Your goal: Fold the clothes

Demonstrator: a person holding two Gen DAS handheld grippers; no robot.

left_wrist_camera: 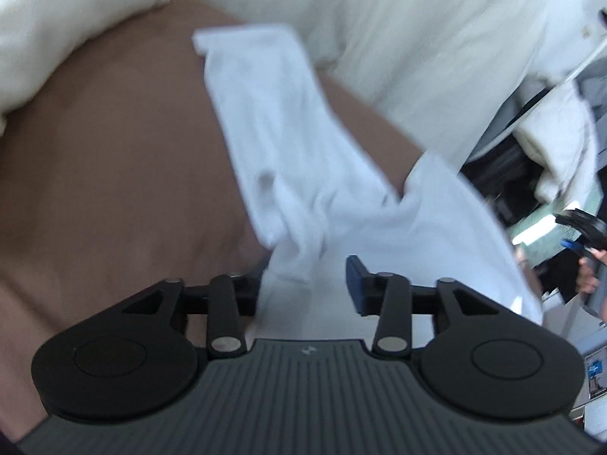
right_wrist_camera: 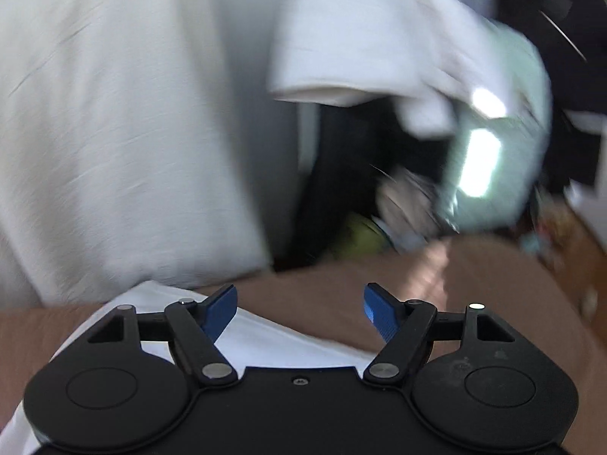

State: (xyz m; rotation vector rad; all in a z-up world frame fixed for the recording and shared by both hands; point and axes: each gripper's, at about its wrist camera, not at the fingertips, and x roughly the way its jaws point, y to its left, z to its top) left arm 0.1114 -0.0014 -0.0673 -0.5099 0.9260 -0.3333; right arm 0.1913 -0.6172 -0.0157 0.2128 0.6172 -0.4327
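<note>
A white garment [left_wrist_camera: 303, 159] lies stretched and creased on the brown bed sheet [left_wrist_camera: 114, 159] in the left wrist view, running from the far middle down between the fingers. My left gripper [left_wrist_camera: 303, 284] is open, its jaws wide apart, with the cloth lying between them; the left pad is hidden behind the fabric. My right gripper [right_wrist_camera: 299, 309] is open and empty above the brown sheet [right_wrist_camera: 474, 295], with a corner of the white garment [right_wrist_camera: 265, 341] under its left finger. Both views are blurred.
White pillows or a duvet [left_wrist_camera: 417, 38] lie along the far side of the bed; they also show in the right wrist view [right_wrist_camera: 114, 113]. Dark clutter and a pale green object [right_wrist_camera: 493, 144] lie beyond the bed's edge. The other gripper [left_wrist_camera: 580, 227] shows at the right.
</note>
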